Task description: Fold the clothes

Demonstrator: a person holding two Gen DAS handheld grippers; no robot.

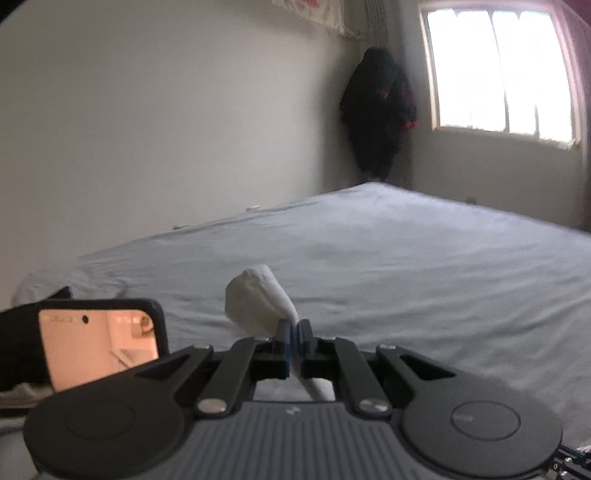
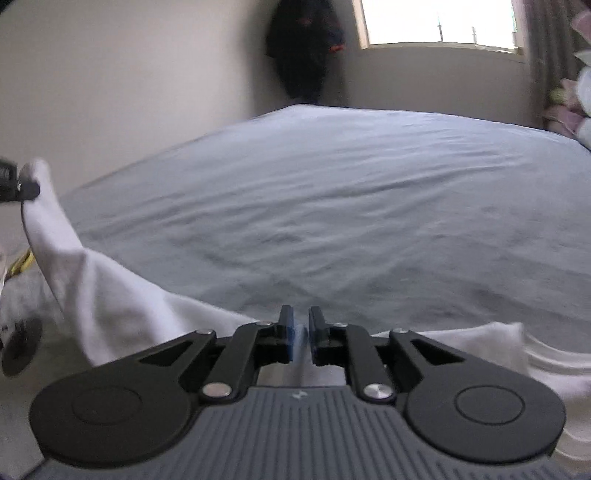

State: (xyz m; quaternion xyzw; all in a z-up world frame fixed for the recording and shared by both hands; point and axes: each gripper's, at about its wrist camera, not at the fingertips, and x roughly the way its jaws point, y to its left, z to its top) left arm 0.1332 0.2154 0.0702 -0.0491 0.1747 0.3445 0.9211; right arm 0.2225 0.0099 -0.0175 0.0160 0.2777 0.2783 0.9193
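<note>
Left gripper [image 1: 294,325] clamped tight on a bunched white cotton garment [image 2: 110,295] — lifted over the pale grey bedsheet [image 1: 406,266]. Right gripper [image 2: 301,321] — jaws narrowly apart above the garment's hem; grip unclear.

Both views are taken low over the near edge of the bed [image 1: 369,258], along each gripper's fingers, angled slightly down toward the far corner. The left wrist view is rolled clockwise. Shared by both: bedsheet, window [image 2: 439,22], dark hanging garment [image 1: 376,110], white cloth [image 2: 92,277].
</note>
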